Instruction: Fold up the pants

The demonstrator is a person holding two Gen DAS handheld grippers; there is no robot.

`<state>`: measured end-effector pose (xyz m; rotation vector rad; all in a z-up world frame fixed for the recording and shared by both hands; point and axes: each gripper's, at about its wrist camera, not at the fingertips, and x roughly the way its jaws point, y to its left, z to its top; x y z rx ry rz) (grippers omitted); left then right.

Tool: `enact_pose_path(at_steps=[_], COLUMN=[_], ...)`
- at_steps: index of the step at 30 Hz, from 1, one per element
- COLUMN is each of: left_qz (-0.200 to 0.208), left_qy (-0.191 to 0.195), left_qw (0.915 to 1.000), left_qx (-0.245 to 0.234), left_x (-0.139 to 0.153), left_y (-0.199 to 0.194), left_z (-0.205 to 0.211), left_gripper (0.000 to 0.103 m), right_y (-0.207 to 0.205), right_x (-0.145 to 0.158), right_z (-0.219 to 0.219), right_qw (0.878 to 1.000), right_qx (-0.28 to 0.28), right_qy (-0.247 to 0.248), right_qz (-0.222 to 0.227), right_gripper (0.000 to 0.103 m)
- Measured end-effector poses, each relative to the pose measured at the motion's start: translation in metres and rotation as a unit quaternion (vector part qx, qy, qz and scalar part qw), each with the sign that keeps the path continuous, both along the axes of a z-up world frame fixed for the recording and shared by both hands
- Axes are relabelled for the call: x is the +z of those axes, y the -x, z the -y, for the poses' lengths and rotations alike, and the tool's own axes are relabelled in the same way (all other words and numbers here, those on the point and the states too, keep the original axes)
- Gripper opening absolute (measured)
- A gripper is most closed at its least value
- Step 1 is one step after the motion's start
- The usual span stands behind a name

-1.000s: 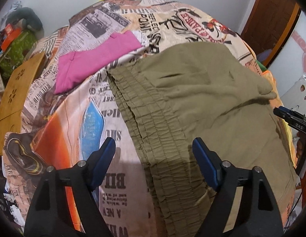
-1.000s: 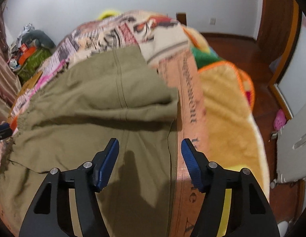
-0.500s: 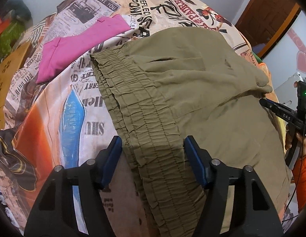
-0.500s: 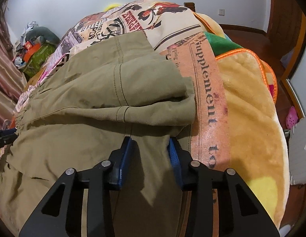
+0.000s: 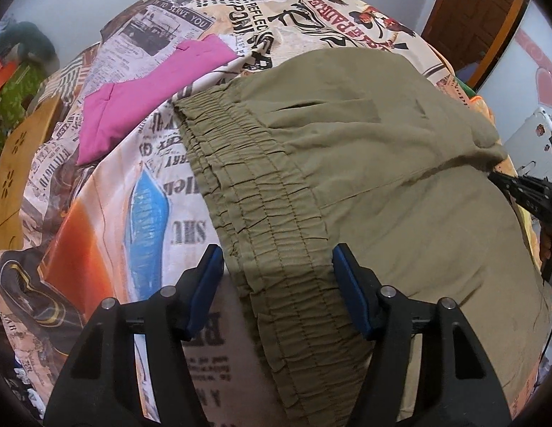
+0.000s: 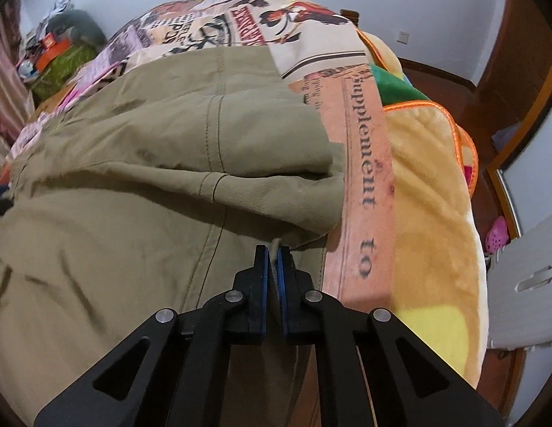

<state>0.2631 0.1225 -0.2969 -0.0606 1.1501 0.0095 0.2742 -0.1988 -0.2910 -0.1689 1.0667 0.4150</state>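
olive pants [image 5: 364, 163] lie spread on the bed, one leg apparently folded over.

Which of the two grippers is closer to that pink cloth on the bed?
Left. The left gripper straddles the pants' waistband, nearer the pink cloth; the right gripper pinches fabric at the opposite edge.

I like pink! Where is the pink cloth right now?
In the left wrist view, the pink cloth lies flat on the newspaper-print bedspread, up and to the left, just beyond the stretchy waistband of the green pants.
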Motion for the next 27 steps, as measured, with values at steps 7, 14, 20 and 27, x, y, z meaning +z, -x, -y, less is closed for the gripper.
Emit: enact_pose_path(at_steps=[7,14,20,27], left_qz=[0.003,0.008,0.012,0.024], left_qy=[0.004,-0.003,-0.004,-0.006], left_qw=[1.0000,1.0000,0.9999,0.9994], left_qx=[0.004,0.005,0.011,0.023], left_x=[-0.002,-0.002,-0.002,0.021], left_y=[0.001,0.005,0.006,0.009], left_z=[-0.004,-0.002,-0.003,-0.005], left_gripper=[0.066,0.066,0.070,0.069], right_y=[0.009,0.011,0.017,0.011], right_x=[-0.003,-0.001,0.006,0.033], right_z=[0.003,0.018,0.059,0.038], right_qw=[1.000,0.997,0.995,0.998], right_qx=[-0.015,-0.044,-0.095,-0.060], right_qy=[-0.003,0.057,0.037,-0.001], right_qz=[0.000,0.010,-0.001,0.036], right_gripper=[0.004,0.001,0.002,0.006])
